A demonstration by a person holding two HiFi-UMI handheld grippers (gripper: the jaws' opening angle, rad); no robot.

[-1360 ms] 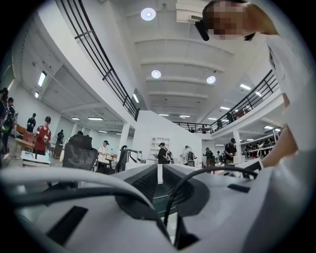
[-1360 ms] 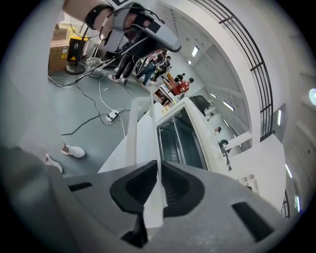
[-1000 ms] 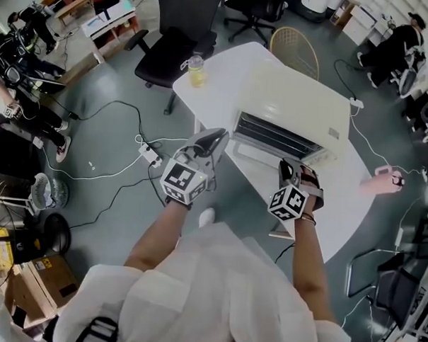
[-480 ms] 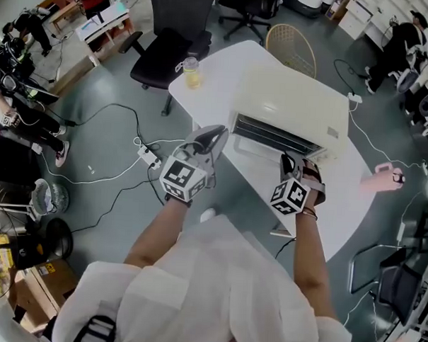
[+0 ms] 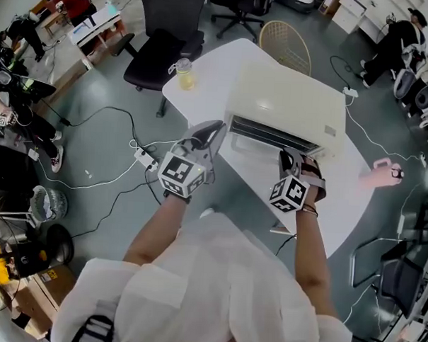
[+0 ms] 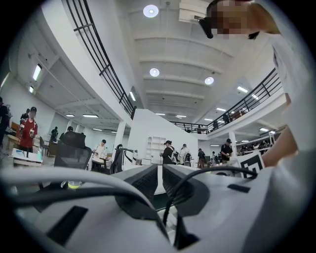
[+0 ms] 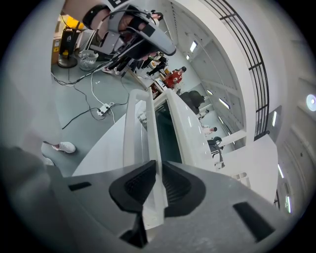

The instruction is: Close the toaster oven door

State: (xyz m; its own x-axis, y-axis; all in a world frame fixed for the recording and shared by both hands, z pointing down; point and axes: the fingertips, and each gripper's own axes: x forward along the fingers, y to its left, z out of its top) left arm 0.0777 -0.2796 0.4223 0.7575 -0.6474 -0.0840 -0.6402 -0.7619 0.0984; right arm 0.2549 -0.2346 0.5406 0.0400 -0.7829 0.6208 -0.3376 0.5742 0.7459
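Observation:
A white toaster oven (image 5: 288, 99) stands on the white table (image 5: 218, 75). Its front shows a dark slatted strip (image 5: 272, 136), and its door (image 7: 148, 128) stands part-way open. My right gripper (image 5: 288, 163) is at the front's right part, shut on the door's white edge (image 7: 157, 170), which runs up between both pads. Beside that edge is the dark gap into the oven (image 7: 168, 136). My left gripper (image 5: 213, 130) hovers off the table's front edge, left of the oven, its jaws together (image 6: 160, 173) with nothing in them.
A bottle of yellow liquid (image 5: 181, 72) stands at the table's far left corner. A black office chair (image 5: 159, 51) and a wicker chair (image 5: 284, 46) stand behind the table. Cables and a power strip (image 5: 145, 159) lie on the floor. People work at desks around.
My right gripper has edged up towards the oven front with the door's edge in it, and less of the door's white panel shows below the opening. The left gripper has hardly moved.

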